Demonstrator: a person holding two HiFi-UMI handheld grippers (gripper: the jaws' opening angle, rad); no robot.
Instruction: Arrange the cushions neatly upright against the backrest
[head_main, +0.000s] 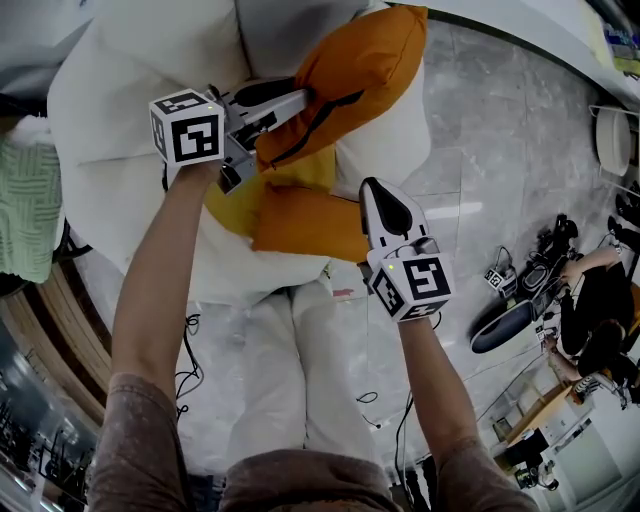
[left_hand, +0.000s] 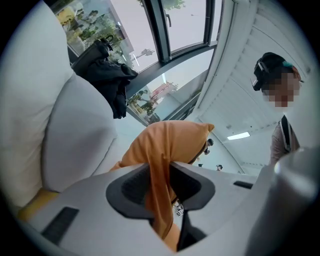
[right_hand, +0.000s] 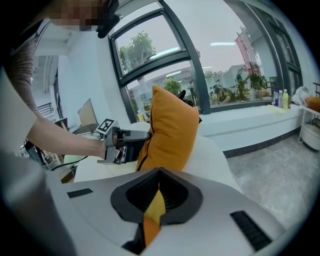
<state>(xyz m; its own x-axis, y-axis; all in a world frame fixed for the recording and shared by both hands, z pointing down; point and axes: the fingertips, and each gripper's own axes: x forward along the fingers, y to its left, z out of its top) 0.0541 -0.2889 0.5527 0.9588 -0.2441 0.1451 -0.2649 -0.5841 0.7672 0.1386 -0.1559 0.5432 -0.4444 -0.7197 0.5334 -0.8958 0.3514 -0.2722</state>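
Gripping tightly: left tool (head_main: 298, 100) on an edge of the raised orange cushion (head_main: 365, 65), right tool (head_main: 373, 192) on a corner of the lower cushion (head_main: 305, 228).

far cushion (head_main: 365, 65) behind near cushion (head_main: 305, 225), on sofa (head_main: 110, 90)

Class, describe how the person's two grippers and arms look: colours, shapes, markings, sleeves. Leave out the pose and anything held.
The left gripper and the right gripper both have pale grey plastic bodies, with black ribbed pads inside the jaws. Each carries a white cube with black square markers. The person wears short, speckled brown-grey sleeves; the forearms are bare.
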